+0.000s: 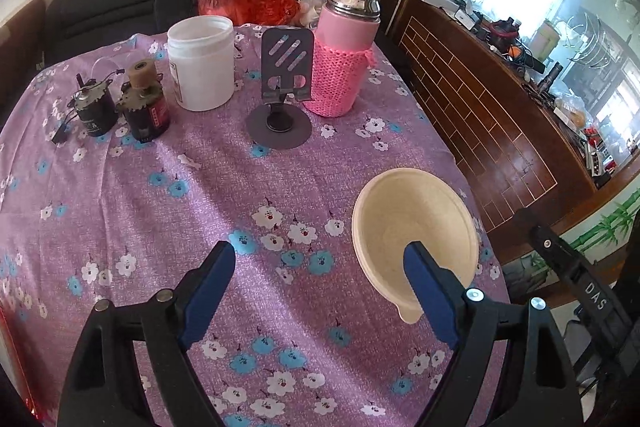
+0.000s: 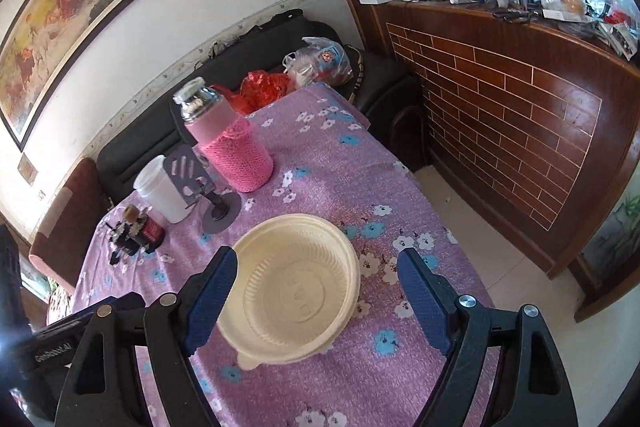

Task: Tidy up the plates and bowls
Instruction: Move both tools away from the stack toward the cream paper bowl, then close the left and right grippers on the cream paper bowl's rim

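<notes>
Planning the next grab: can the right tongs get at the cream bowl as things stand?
Probably yes. The right tongs are open, the cream bowl lies just ahead between its fingers, and nothing stands in between.

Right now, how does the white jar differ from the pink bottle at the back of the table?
The white jar is open-topped with no lid, while the pink bottle is capped with a steel and white lid. The jar is plain and white; the bottle wears a pink knitted sleeve. The jar is shorter and squat; the bottle stands taller. Both stand upright on the floral cloth, either side of the phone stand.
</notes>
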`<act>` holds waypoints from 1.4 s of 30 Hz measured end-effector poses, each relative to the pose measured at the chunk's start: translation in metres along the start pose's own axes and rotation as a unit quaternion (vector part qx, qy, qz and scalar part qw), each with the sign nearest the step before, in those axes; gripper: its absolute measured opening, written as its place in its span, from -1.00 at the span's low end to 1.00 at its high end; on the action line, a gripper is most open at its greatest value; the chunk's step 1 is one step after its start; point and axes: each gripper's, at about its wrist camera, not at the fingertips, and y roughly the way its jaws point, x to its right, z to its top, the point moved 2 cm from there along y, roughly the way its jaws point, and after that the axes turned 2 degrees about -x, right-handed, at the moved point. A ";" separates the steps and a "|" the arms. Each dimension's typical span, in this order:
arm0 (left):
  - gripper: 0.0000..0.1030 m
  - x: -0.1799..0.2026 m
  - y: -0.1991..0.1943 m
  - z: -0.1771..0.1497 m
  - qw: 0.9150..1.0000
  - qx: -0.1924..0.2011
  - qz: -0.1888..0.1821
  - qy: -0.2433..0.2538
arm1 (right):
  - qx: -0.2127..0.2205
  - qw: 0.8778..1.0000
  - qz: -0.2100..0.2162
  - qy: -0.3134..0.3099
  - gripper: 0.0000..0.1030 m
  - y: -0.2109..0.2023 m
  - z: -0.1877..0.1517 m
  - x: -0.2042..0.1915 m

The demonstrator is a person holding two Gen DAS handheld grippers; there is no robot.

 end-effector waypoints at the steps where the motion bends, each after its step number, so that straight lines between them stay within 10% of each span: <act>1: 0.66 0.000 0.007 0.002 1.000 -0.004 0.001 -0.003 | 0.003 1.000 -0.006 0.002 0.47 0.006 -0.001 0.001; 15: 0.65 0.010 0.069 0.004 0.999 -0.040 -0.001 -0.008 | -0.025 0.999 0.010 0.028 0.26 0.069 -0.019 0.019; 20: -0.03 0.020 0.088 0.004 0.998 -0.059 0.001 0.007 | -0.048 0.999 0.003 0.018 0.07 0.083 -0.025 0.019; 42: -0.46 0.038 0.114 -0.002 0.998 -0.060 0.008 0.020 | -0.072 0.997 -0.009 0.001 -0.23 0.100 -0.036 0.020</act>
